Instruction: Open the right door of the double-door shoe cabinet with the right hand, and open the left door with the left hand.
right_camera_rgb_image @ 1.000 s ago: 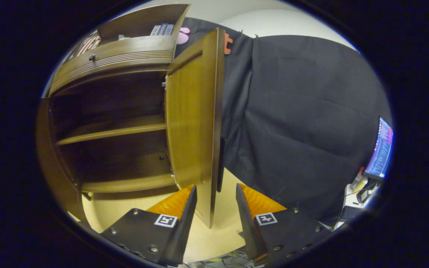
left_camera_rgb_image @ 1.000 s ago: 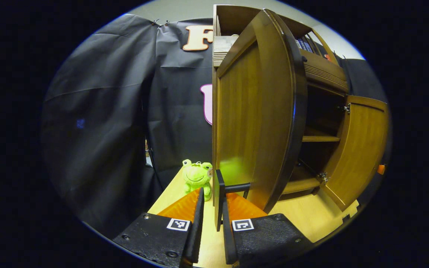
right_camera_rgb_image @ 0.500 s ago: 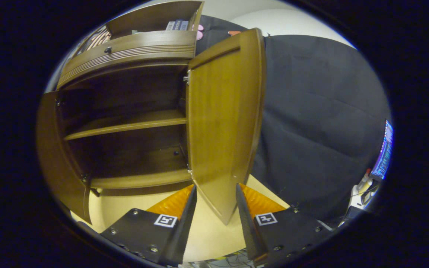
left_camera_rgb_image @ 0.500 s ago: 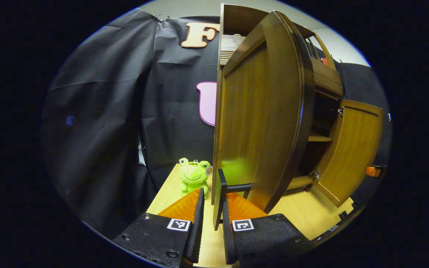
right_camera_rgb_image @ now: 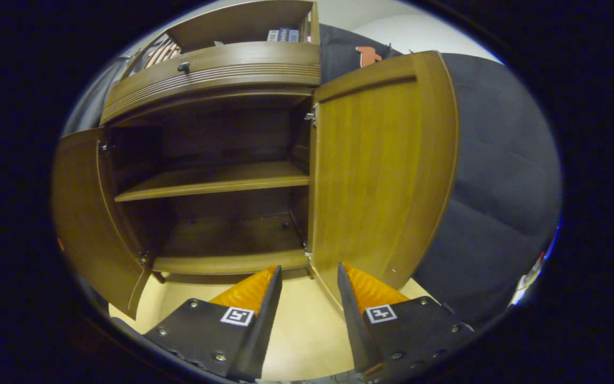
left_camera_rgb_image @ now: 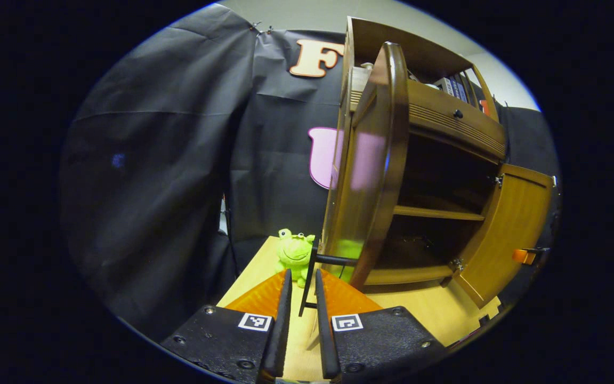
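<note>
Left gripper [left_camera_rgb_image: 300, 306] is nearly closed around the black bar handle [left_camera_rgb_image: 308, 277] of the brown wooden cabinet's left door [left_camera_rgb_image: 371, 176], handle upright, straight ahead btwn fingers. Right gripper [right_camera_rgb_image: 307, 314] is held open, empty; right door [right_camera_rgb_image: 381, 176] swung wide, just ahead-right.

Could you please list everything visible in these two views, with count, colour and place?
shoe cabinet: one, brown wood, on the light floor
left door: one, brown, swung wide open
right door: one, brown, swung wide open
door handle: one, black bar, on the left door's front
shelf: one, brown, bare, inside the cabinet
drawer knob: one, dark, above the doors
frog plush: one, green, left of the cabinet
left tongs: nearly closed around the door handle
right tongs: open, holding nothing
</note>
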{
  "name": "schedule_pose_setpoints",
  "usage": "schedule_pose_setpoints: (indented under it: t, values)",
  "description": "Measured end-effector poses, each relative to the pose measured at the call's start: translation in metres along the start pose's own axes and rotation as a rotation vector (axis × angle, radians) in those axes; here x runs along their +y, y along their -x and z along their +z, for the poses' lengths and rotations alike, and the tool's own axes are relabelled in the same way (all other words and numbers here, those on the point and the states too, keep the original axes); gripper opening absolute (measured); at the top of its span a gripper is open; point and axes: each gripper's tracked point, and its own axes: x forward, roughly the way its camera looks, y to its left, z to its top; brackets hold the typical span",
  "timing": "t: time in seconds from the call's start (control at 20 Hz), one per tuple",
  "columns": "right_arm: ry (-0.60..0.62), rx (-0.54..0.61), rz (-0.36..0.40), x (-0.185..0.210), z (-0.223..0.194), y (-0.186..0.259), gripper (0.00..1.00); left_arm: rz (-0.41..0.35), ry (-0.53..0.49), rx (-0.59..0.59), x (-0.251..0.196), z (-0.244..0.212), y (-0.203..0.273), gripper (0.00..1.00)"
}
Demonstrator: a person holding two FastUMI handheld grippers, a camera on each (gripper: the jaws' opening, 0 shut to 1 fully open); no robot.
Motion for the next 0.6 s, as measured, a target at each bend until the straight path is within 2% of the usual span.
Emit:
schedule_pose_setpoints:
  t: [0.3, 0.55, 0.6]
  values:
    - [0.016, -0.008, 0.072, 0.021, 0.005, -0.009, 0.62, 0.031, 0.019, -0.021, -0.004, 0.002, 0.011, 0.28]
    - [0.011, -0.004, 0.086, 0.021, 0.005, -0.015, 0.62, 0.059, 0.032, -0.055, -0.005, 0.014, 0.025, 0.27]
    - [0.013, -0.005, 0.086, 0.020, 0.006, -0.016, 0.62, 0.064, 0.033, -0.069, -0.006, 0.020, 0.028, 0.19]
